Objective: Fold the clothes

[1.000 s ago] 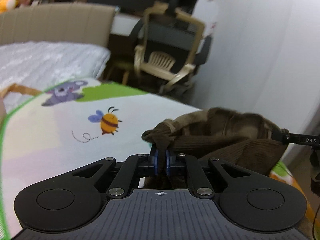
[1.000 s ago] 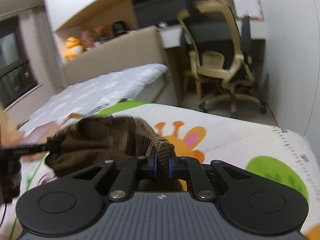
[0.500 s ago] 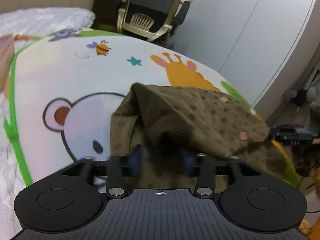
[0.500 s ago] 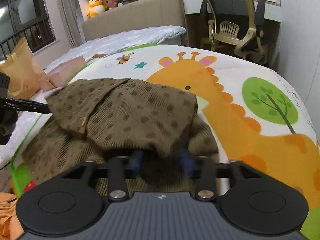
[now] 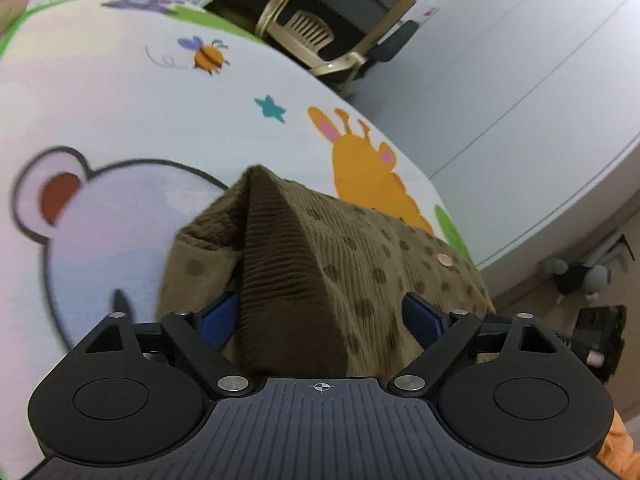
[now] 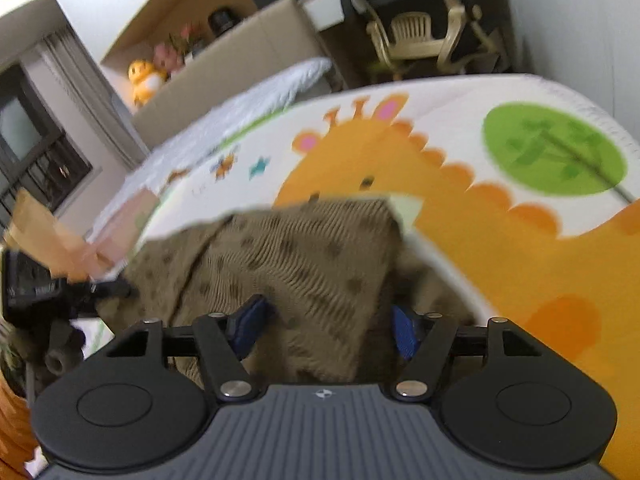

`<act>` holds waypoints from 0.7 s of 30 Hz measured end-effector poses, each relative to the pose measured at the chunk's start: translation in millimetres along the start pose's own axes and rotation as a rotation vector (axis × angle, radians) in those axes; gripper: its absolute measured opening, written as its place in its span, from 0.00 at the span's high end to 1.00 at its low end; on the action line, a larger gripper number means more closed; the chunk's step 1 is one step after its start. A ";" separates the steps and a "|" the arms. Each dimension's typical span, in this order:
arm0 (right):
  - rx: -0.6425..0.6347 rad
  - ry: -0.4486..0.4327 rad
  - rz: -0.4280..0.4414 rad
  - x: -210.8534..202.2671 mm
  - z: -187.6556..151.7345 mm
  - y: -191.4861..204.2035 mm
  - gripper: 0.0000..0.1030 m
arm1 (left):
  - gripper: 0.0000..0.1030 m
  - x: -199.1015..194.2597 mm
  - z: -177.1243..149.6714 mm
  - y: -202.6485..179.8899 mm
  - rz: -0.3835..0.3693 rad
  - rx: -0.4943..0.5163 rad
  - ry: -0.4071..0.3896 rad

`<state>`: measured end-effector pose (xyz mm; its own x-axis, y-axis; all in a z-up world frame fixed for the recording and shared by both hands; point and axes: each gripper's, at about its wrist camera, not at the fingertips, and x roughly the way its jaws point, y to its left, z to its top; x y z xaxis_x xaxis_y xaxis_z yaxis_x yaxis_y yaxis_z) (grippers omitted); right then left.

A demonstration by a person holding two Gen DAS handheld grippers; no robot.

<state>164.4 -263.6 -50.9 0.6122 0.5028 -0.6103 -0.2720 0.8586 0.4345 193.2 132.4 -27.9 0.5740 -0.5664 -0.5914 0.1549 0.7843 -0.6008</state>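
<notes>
A brown corduroy garment with dark dots [image 5: 344, 248] lies folded over on the cartoon play mat [image 5: 120, 112]. A ridge of cloth rises between my left gripper's blue pads. My left gripper [image 5: 324, 316] is open, with the cloth between its spread fingers. The garment also shows in the right wrist view [image 6: 304, 256]. My right gripper [image 6: 326, 326] is open over the garment's right side. The left gripper shows at the left edge of the right wrist view [image 6: 32, 288], and the right gripper at the right edge of the left wrist view [image 5: 596, 336].
The mat [image 6: 500, 240] shows a giraffe, bear, bee and green tree. A beige office chair [image 5: 332, 28] stands beyond the mat. A white wardrobe [image 5: 520, 80] is at right. Orange cloth [image 6: 12, 432] lies at the near left. A bed [image 6: 256, 96] is behind.
Both grippers were shut on the garment a second ago and lifted it. They laid it down on the mat and opened wide. The fold now rests on the garment.
</notes>
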 end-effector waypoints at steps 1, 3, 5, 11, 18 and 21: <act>-0.050 -0.010 -0.017 -2.1 -1.6 10.5 0.69 | 0.46 -4.8 -1.2 -6.9 0.007 0.028 -0.011; -0.139 -0.035 -0.040 -10.3 -3.8 29.6 0.82 | 0.72 -14.3 -3.5 -20.6 0.020 0.085 -0.035; -0.171 -0.083 -0.017 -35.8 -1.9 40.3 0.84 | 0.81 -23.9 -5.9 -34.4 0.033 0.141 -0.058; -0.226 -0.114 0.055 -104.5 -23.5 58.5 0.84 | 0.84 -90.5 -30.3 -63.4 -0.009 0.229 -0.121; -0.183 0.074 0.016 -89.9 -86.1 41.3 0.70 | 0.71 -91.6 -88.9 -44.2 0.006 0.184 0.037; -0.126 0.058 0.019 -99.6 -76.6 26.9 0.44 | 0.44 -87.0 -91.6 -26.1 -0.030 0.129 0.072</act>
<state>39.2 -283.0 -29.2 0.5629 0.5207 -0.6419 -0.3761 0.8529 0.3622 65.6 138.0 -10.1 0.5089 -0.6034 -0.6139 0.2762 0.7899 -0.5475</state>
